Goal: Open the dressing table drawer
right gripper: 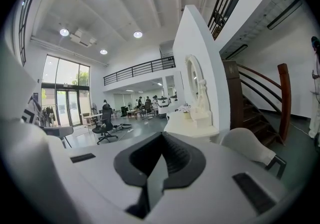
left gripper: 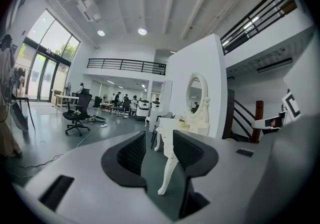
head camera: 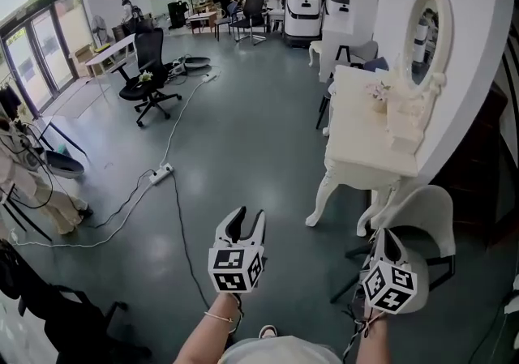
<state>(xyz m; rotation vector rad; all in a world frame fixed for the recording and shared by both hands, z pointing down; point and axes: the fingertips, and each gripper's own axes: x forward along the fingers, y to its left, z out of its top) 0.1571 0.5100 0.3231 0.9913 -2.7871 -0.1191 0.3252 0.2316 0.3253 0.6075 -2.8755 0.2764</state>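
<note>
The white dressing table (head camera: 369,156) stands ahead and to the right against a white wall panel, with an oval mirror (head camera: 426,26) on its back. Its drawer front does not show clearly in any view. My left gripper (head camera: 247,216) hangs over the floor short of the table, open and empty. In the left gripper view the table (left gripper: 167,125) lies ahead, and one of its curved legs (left gripper: 168,168) shows through the gap of the left gripper (left gripper: 159,140). My right gripper (head camera: 387,234) is shut and empty, just above a white chair (head camera: 426,216). The right gripper view has the table top (right gripper: 192,127) beyond the right gripper (right gripper: 161,135).
The white chair (right gripper: 247,145) sits at the table's near end. A power strip with cables (head camera: 160,173) lies on the floor to the left, a black office chair (head camera: 150,70) beyond it. A person (head camera: 24,176) stands far left. Stairs (right gripper: 260,98) rise at the right.
</note>
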